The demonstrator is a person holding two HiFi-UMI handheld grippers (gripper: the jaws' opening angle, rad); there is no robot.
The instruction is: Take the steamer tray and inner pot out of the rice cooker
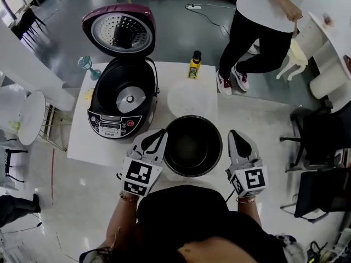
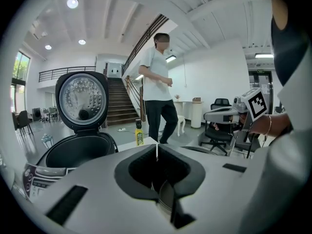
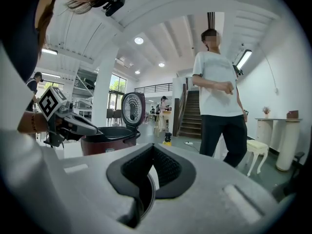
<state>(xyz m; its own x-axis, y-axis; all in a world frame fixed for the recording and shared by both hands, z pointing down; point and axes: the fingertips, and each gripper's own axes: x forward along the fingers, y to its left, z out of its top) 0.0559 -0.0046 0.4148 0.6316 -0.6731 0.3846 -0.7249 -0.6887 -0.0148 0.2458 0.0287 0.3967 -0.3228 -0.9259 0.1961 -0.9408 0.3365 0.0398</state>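
Note:
The black inner pot (image 1: 193,146) is out of the rice cooker (image 1: 123,100) and sits between my two grippers at the white table's (image 1: 79,141) front edge. My left gripper (image 1: 160,132) is shut on the pot's left rim (image 2: 163,198). My right gripper (image 1: 233,133) is shut on its right rim (image 3: 146,194). I cannot tell whether the pot rests on the table. The cooker stands open at the left, its cavity empty and its lid (image 1: 120,33) raised. A round whitish steamer tray (image 1: 192,98) lies on the table behind the pot.
A yellow bottle (image 1: 194,64) stands at the table's far edge. A person (image 1: 258,32) walks just beyond the table on the right. Black office chairs (image 1: 323,141) stand to the right, and a small round white table (image 1: 30,116) to the left.

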